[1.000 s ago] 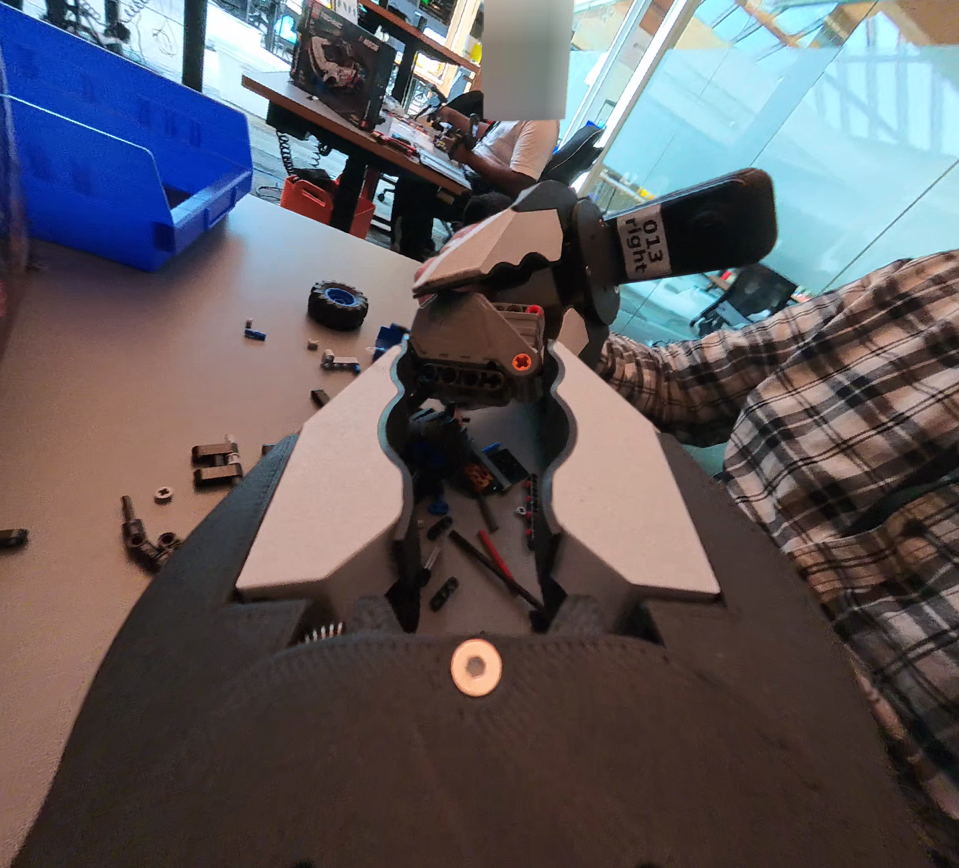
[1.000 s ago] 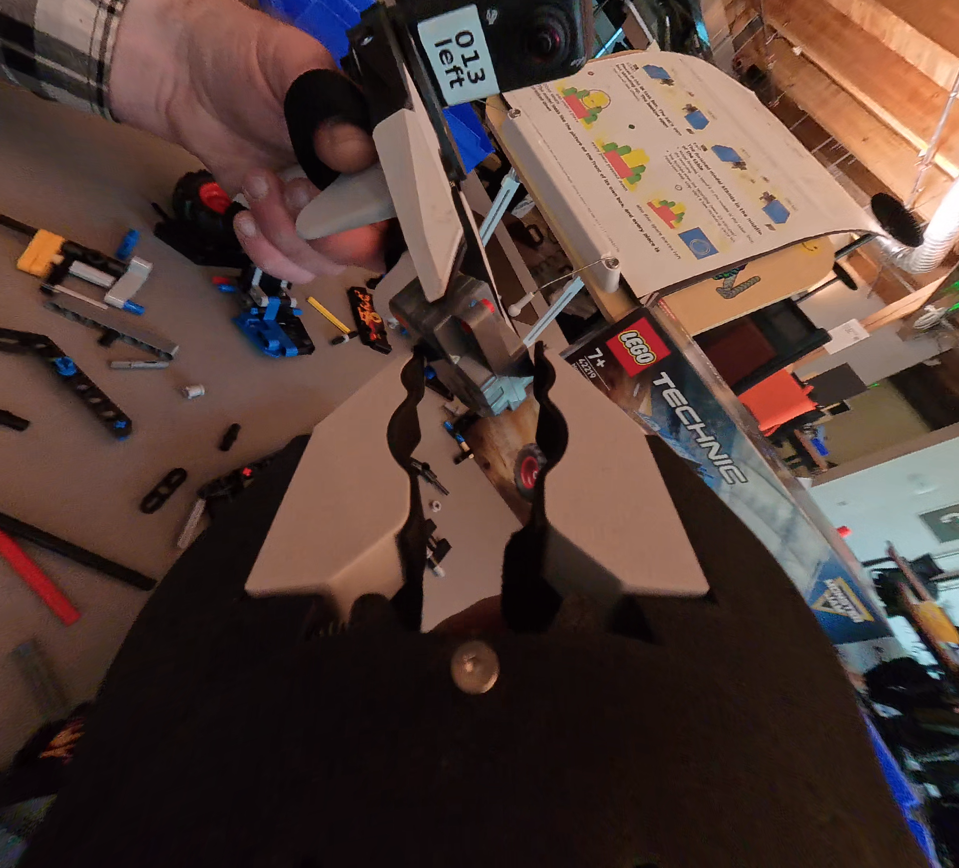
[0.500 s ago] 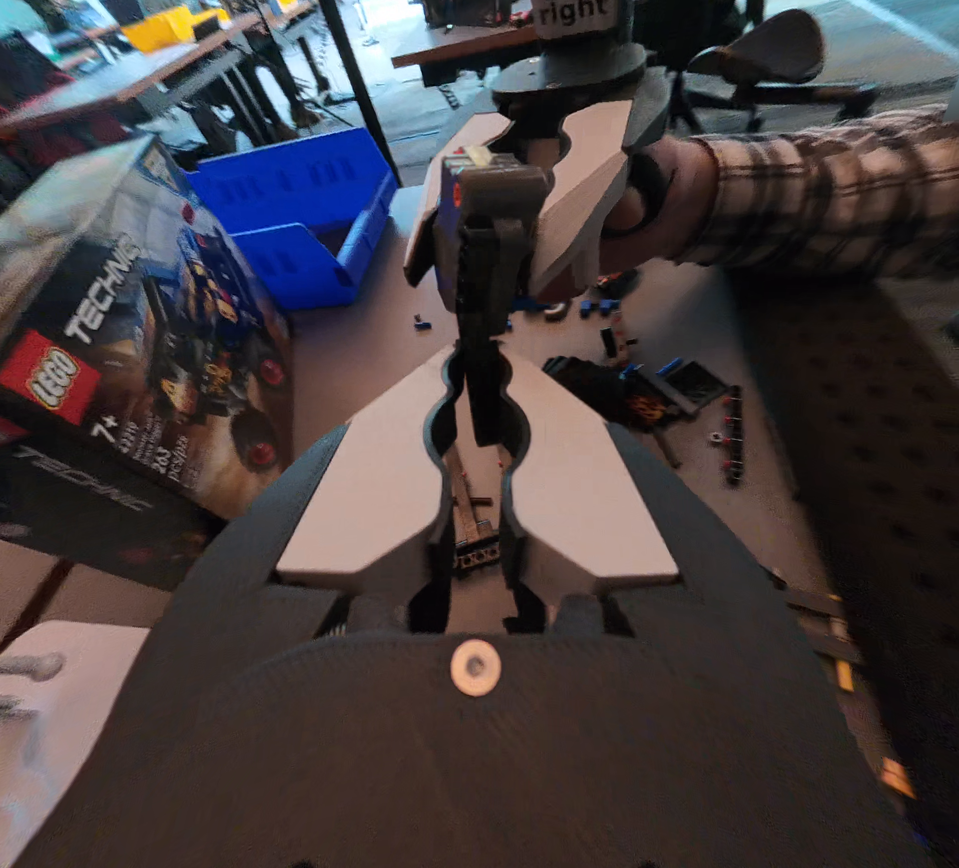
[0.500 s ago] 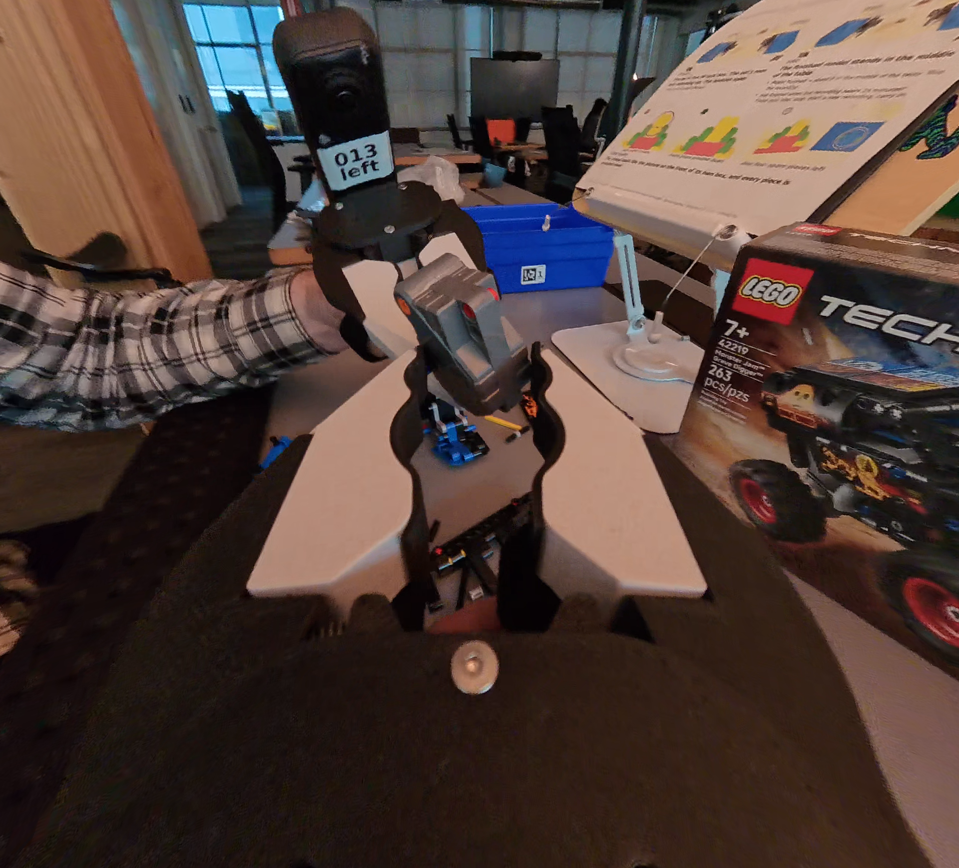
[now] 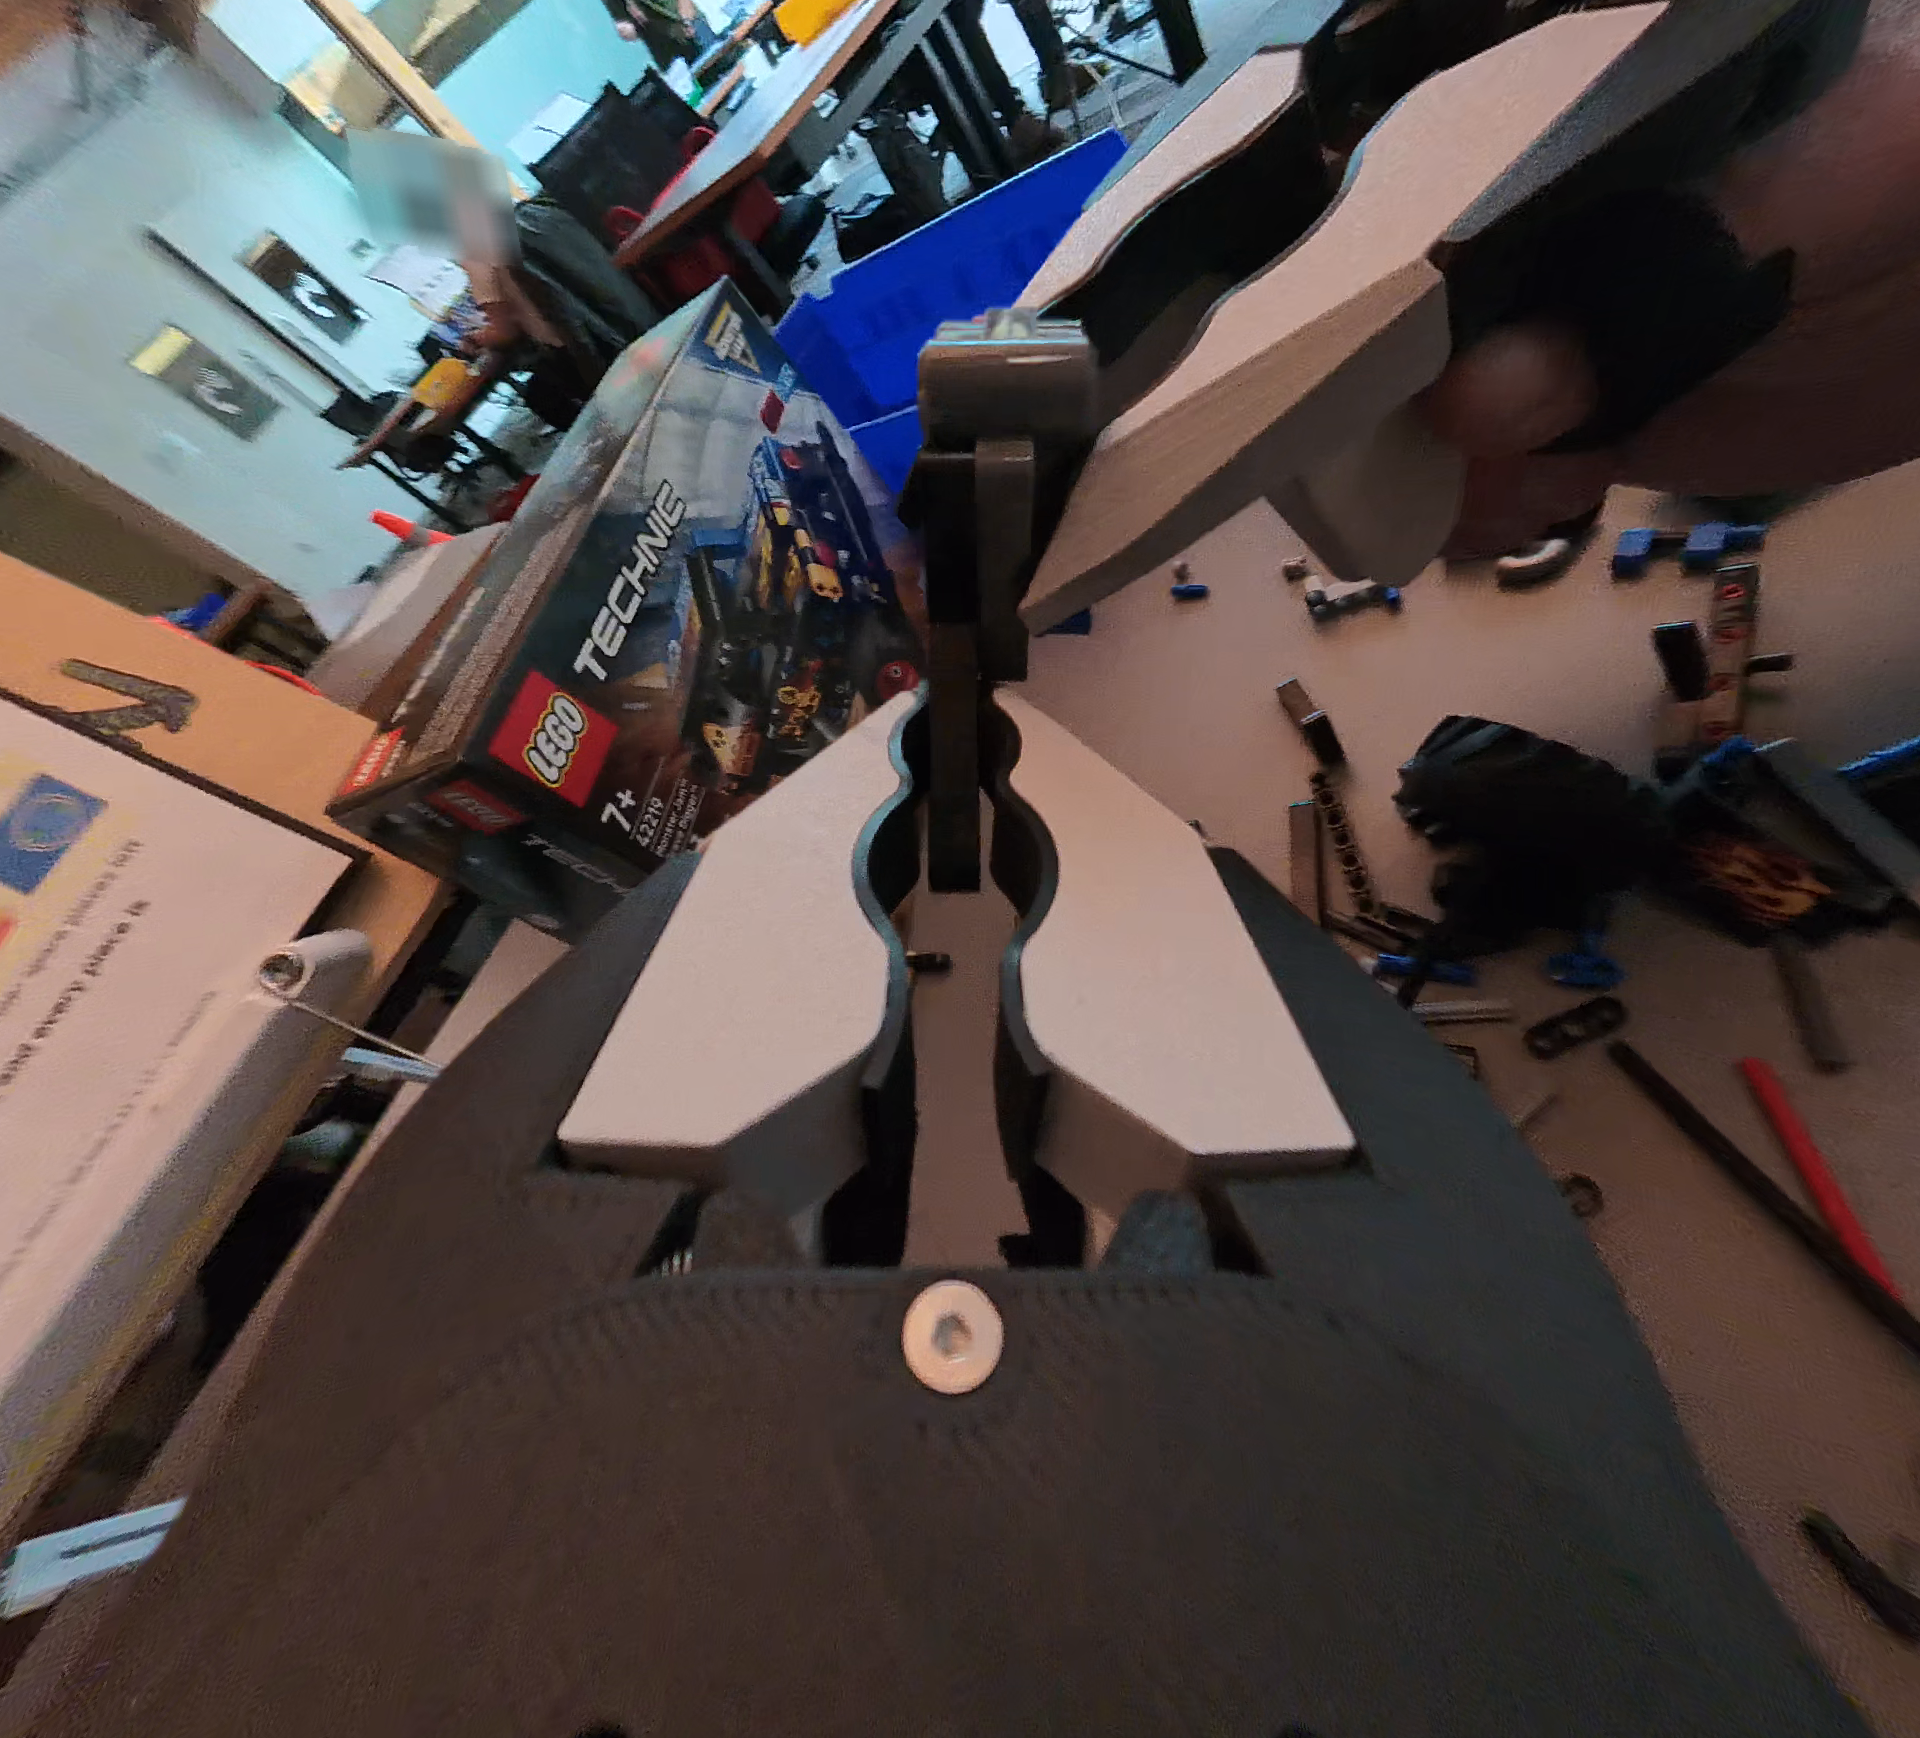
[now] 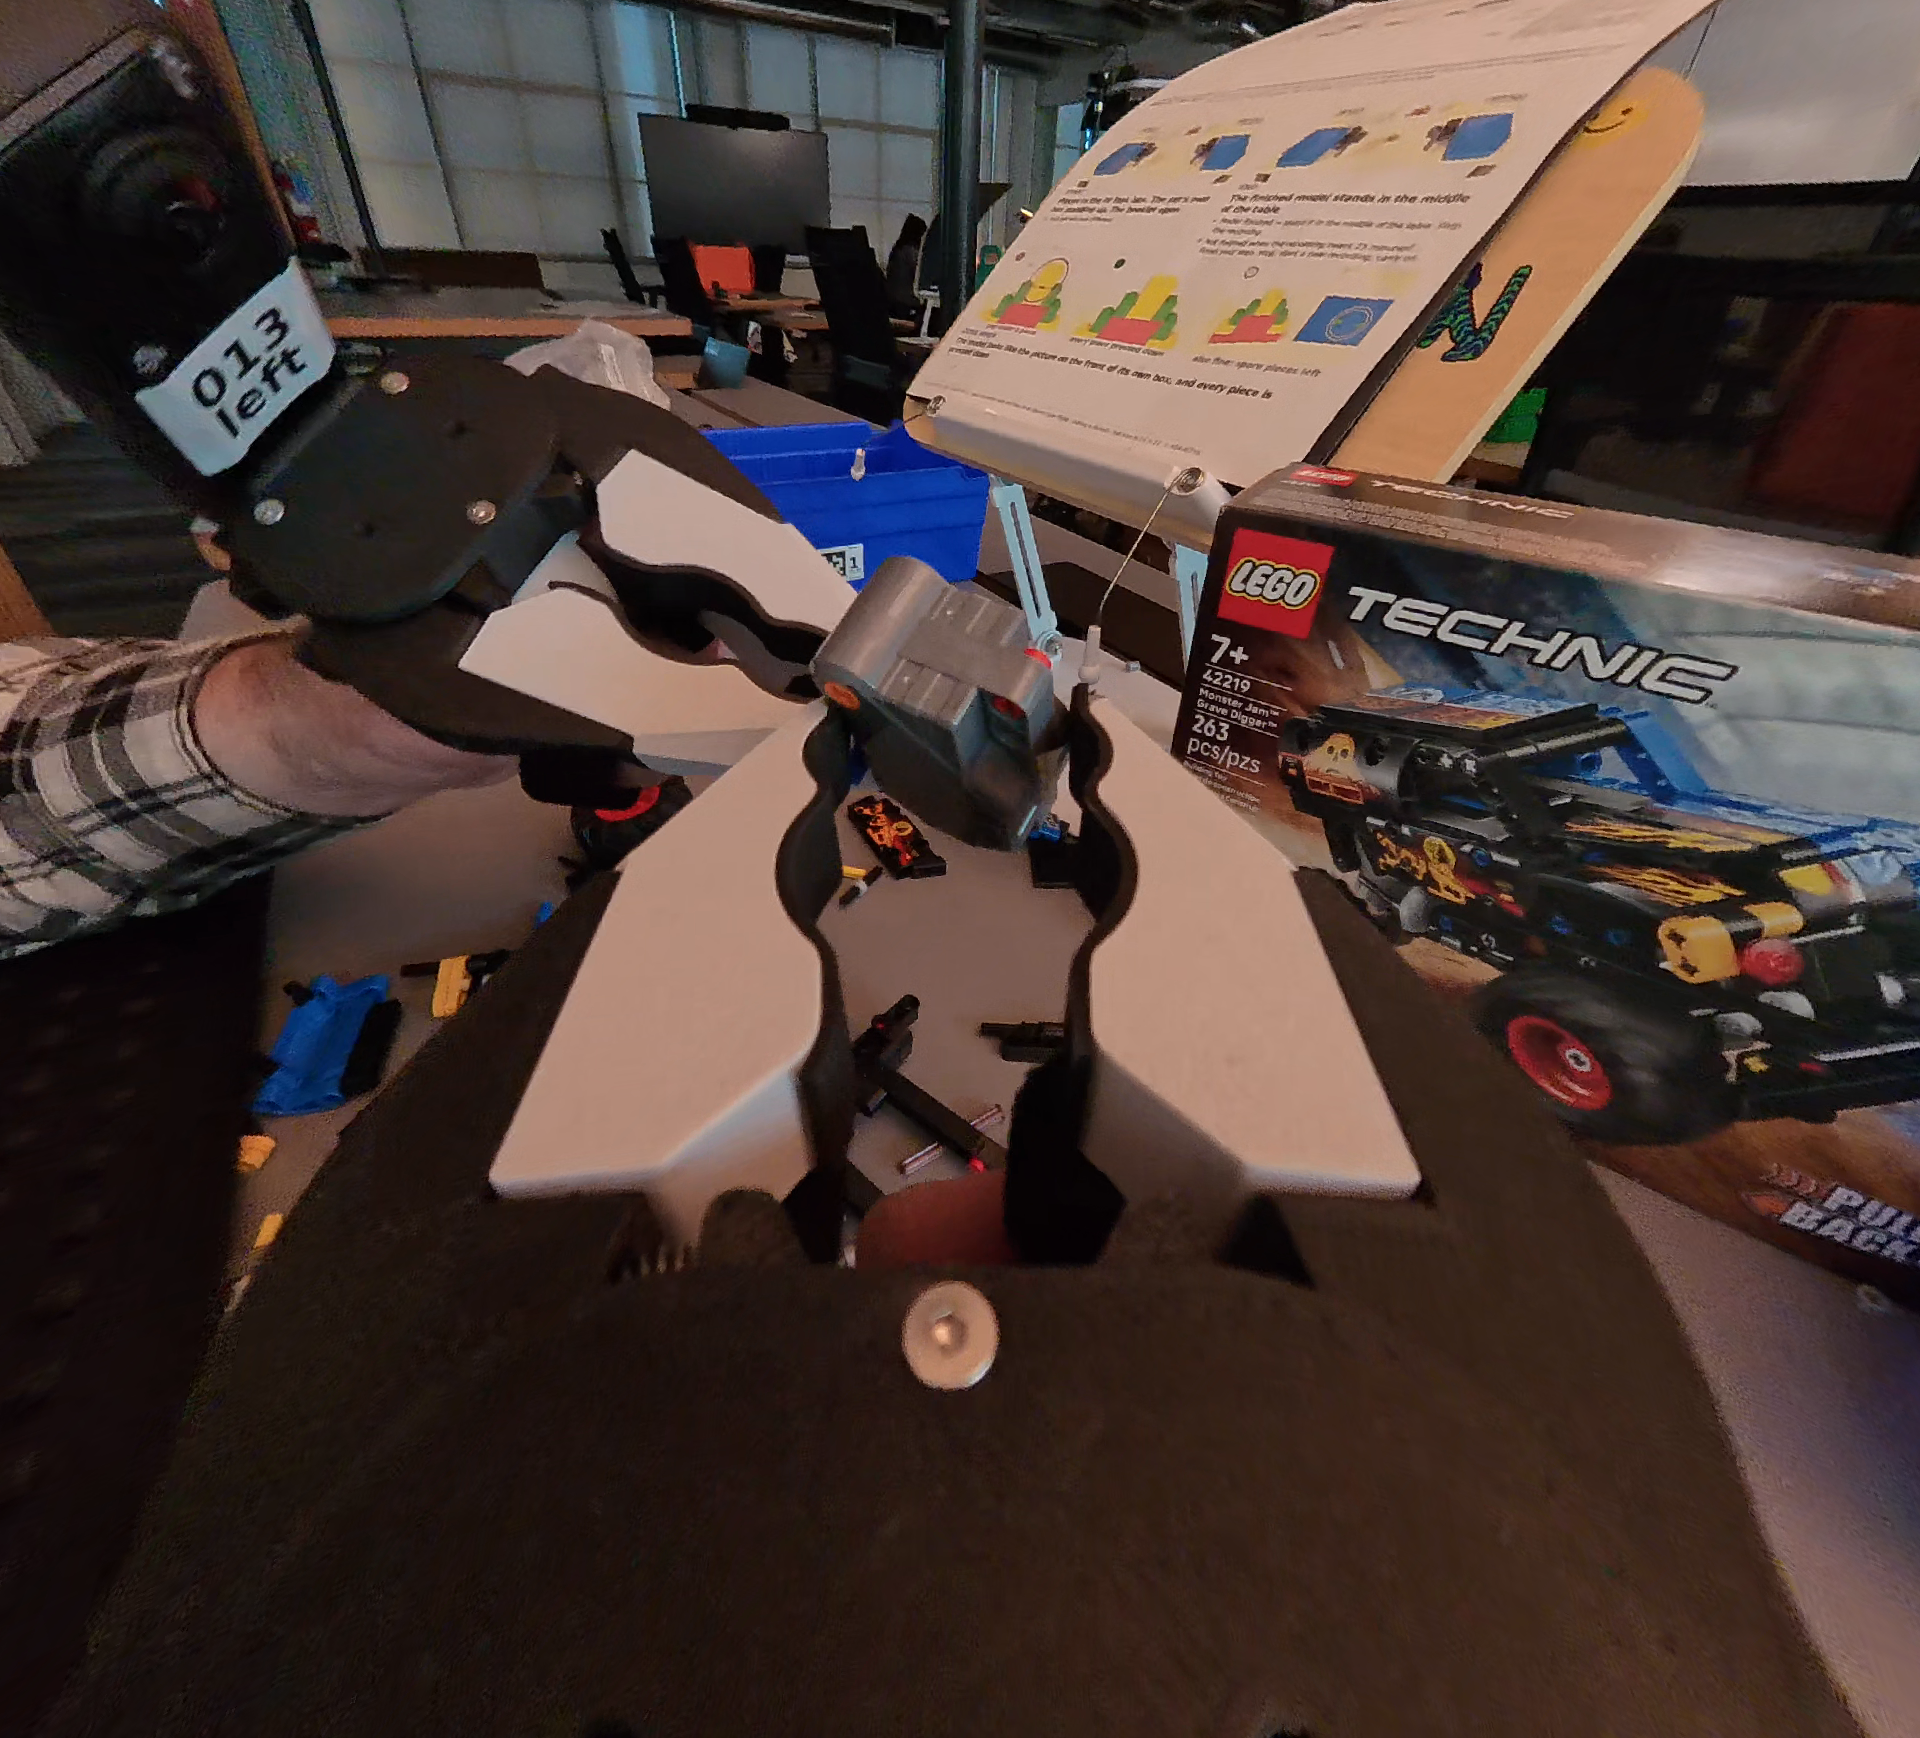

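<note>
A grey motor-like block (image 6: 935, 701) is held in the air between both grippers. My right gripper (image 6: 951, 732) is shut on its body, one fingertip on each side. My left gripper (image 5: 956, 701) is shut on a thin dark beam (image 5: 954, 784) that sticks out of the block (image 5: 1003, 384). In the right wrist view the left gripper (image 6: 816, 660) comes in from the left and meets the block's left end. In the left wrist view the right gripper (image 5: 1034, 457) comes in from the upper right, held by a hand in a plaid sleeve.
A toy set box (image 6: 1558, 753) stands at the right, also in the left wrist view (image 5: 644, 649). An instruction sheet on a stand (image 6: 1247, 265) and a blue bin (image 6: 852, 493) are behind. Loose black, blue and red parts (image 5: 1507, 805) lie on the table below. Both grippers' tips are close together, under 4 cm apart.
Both grippers have swung round together with the block held between them. The left gripper's fingers have narrowed from the block's body onto the thin dark beam.
</note>
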